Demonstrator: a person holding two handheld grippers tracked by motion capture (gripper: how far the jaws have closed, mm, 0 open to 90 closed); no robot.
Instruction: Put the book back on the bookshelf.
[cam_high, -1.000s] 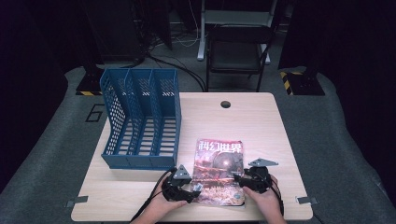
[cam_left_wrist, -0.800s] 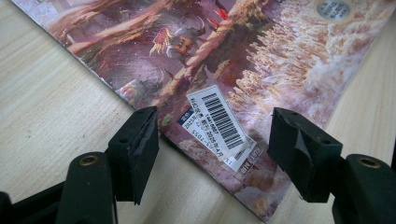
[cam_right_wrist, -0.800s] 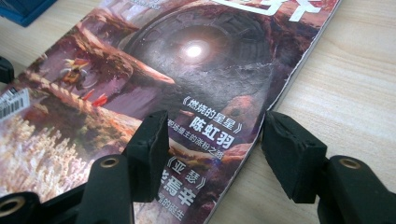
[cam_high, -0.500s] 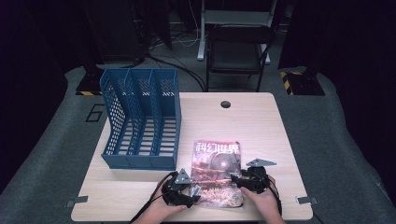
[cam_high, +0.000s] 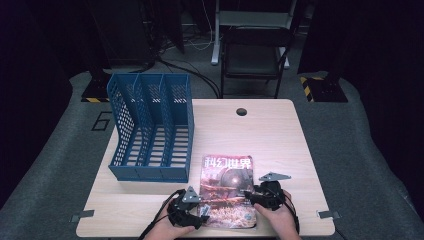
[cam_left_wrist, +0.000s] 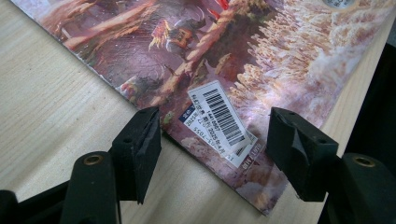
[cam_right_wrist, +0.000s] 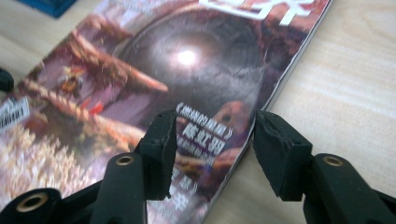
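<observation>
A magazine (cam_high: 227, 185) with a reddish-purple illustrated cover lies flat near the table's front edge. My left gripper (cam_high: 202, 208) is at its near left corner. In the left gripper view the jaws (cam_left_wrist: 215, 130) stand open on either side of that corner, over the white barcode label (cam_left_wrist: 219, 119). My right gripper (cam_high: 248, 196) is at the magazine's right edge. Its jaws (cam_right_wrist: 214, 128) have just been closing and straddle that edge of the magazine (cam_right_wrist: 187, 60), with the pads apart from it.
A blue three-slot file rack (cam_high: 152, 130) stands on the left of the wooden table (cam_high: 270, 135). A cable hole (cam_high: 242, 111) is near the far edge. A folding chair (cam_high: 255, 55) stands beyond the table. Bare wood lies right of the magazine.
The magazine has slid slightly toward the front left of the table. Both hands stay almost where they were.
</observation>
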